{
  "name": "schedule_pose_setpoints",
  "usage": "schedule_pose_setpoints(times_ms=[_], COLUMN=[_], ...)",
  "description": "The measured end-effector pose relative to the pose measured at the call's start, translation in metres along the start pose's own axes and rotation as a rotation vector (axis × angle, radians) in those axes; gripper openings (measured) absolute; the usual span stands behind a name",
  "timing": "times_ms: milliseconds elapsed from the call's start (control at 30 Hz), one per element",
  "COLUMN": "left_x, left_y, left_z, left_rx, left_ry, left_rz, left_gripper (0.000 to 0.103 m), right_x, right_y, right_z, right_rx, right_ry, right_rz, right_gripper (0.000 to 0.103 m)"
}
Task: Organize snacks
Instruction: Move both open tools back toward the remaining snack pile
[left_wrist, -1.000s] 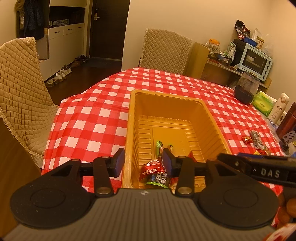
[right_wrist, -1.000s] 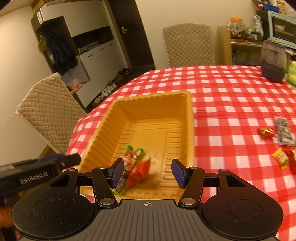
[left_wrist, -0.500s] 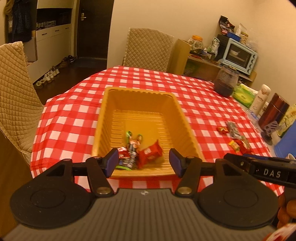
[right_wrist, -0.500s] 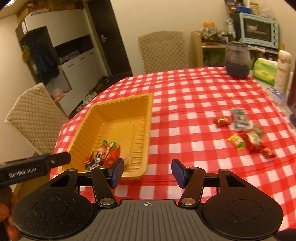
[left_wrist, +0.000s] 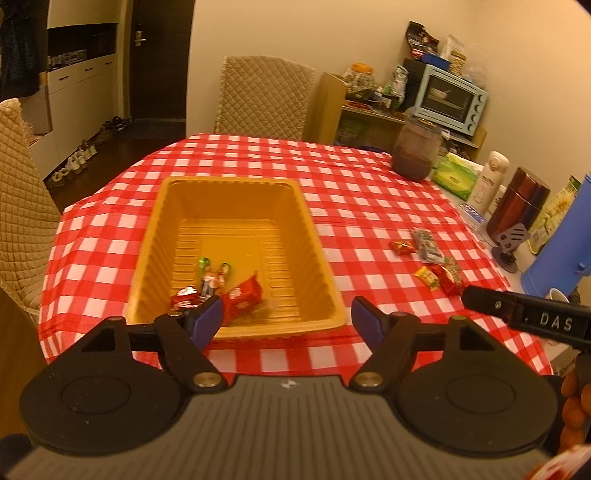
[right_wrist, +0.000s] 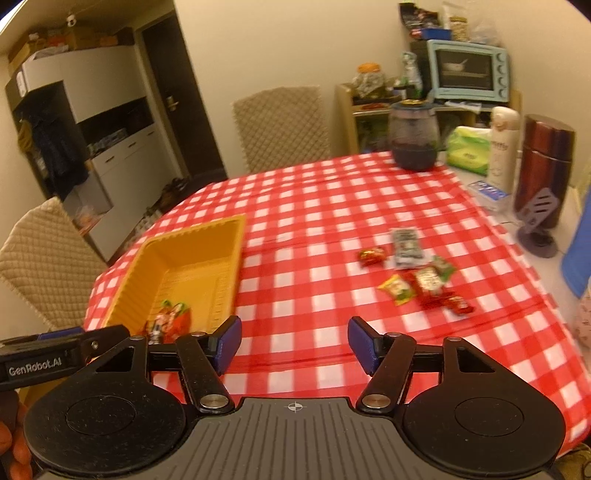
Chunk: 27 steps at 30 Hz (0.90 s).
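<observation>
Both grippers were found empty. The left gripper (left_wrist: 286, 314), low in the left wrist view, had its jaws spread and just been opening further, with nothing between the pads; the near rim of the yellow tray (left_wrist: 236, 330) showed in the gap beyond them. The right gripper (right_wrist: 293, 339), low centre in the right wrist view, was likewise released, its jaws having widened slightly, over bare checked tablecloth (right_wrist: 314, 206).

Location of goods: several wrapped snacks (left_wrist: 221, 290) lay in the near end of the tray, left of centre in the left wrist view. The loose snacks (right_wrist: 417, 273) remained on the cloth, right of centre in the right wrist view, well apart from the tray: a red sweet, a grey flat packet, a yellow-green sweet and some red wrappers, the latter touching or overlapping.

Handling assessment: the items appeared light, small and crinkly, the film probably slippery and easily pushed along the cloth. The wrapped body should be pinched across its middle, not the twisted ends. The overlapping red pieces risked a double pickup; the isolated red sweet (right_wrist: 372, 256) was judged the cleaner target
</observation>
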<state>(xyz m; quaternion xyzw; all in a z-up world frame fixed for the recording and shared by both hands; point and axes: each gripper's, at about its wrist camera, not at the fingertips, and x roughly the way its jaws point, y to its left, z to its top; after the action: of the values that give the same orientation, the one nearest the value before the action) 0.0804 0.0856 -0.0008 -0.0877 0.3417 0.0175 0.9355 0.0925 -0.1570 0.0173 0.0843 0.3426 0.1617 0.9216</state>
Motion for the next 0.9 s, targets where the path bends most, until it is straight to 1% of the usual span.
schedule_pose_setpoints(times_ms=[367,700,900], left_x=[0.007,0.022,0.036], left_y=[-0.032,-0.064,-0.085], left_z=[-0.002,0.000,0.004], left_rx=[0.023,0.062,0.096], left_ry=[0.007,0.023,0.034], left_rz=[-0.045,-0.094,-0.126], left_gripper=[0.081,0.081,0.081], right_x=[-0.018,-0.027,-0.023], right_y=[-0.046,-0.088,-0.113], right_z=[0.005,0.005,0.004], right_rx=[0.062,0.107,0.117], right_ry=[-0.036,-0.052,-0.047], right_rz=[-0.072,-0.148,-0.185], right_gripper=[0.067,0.067,0.067])
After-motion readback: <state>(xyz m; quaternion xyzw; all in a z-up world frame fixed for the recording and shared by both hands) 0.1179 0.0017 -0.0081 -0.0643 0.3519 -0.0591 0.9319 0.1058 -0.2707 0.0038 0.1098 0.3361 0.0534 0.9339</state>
